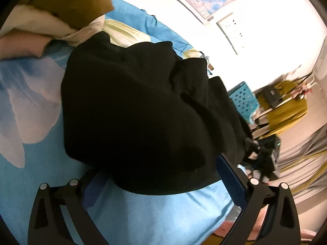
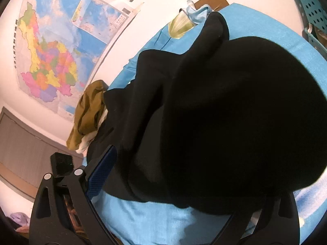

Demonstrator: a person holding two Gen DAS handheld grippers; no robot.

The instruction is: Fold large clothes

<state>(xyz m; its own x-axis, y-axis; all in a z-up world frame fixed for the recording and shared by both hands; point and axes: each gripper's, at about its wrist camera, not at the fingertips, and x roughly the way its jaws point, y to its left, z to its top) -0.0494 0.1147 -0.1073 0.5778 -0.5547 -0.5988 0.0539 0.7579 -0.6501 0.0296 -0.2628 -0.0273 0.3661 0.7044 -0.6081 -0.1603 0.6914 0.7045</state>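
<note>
A large black garment [image 1: 132, 102] lies heaped on a bed covered by a blue sheet [image 1: 163, 214]. My left gripper [image 1: 161, 181] is open wide at the garment's near hem. The cloth drapes over the tips of both blue-padded fingers [image 1: 92, 187], and nothing is pinched. In the right wrist view the same black garment [image 2: 224, 112] bulges up between the fingers of my right gripper [image 2: 190, 183]. These stand wide apart and open. Its left pad [image 2: 102, 169] sits beside the cloth, while the right finger is mostly hidden under it. The blue sheet [image 2: 143, 214] shows below.
An olive-brown garment [image 1: 71, 0] [image 2: 87, 114] lies piled with cream cloth [image 1: 120, 30] at the bed's far side. A teal perforated crate [image 1: 243, 100] [image 2: 312, 10] and a cluttered stand [image 1: 276, 102] sit beyond the bed edge. A map [image 2: 51, 51] hangs on the wall.
</note>
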